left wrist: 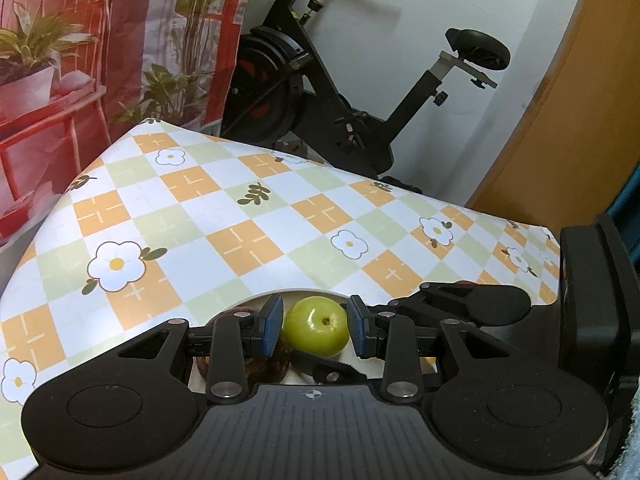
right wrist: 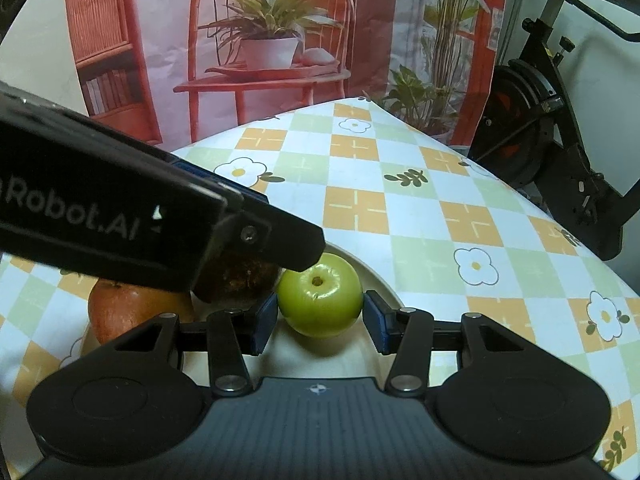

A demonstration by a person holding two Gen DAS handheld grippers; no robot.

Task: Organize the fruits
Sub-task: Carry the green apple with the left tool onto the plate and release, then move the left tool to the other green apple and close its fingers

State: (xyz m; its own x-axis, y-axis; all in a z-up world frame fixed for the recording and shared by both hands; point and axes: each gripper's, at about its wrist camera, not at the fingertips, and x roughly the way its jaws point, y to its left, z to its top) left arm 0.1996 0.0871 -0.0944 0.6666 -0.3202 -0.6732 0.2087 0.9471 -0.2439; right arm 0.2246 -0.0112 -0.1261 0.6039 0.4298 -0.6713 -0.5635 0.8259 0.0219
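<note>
Between the spread jaws of the right gripper sits one green apple on a pale plate, pads close beside it, contact unclear. Left gripper jaws are also released, around the same apple. One orange and one brown fruit sit alongside. Beyond, a checkered floral surface, one exercise bike and a printed backdrop.
</note>
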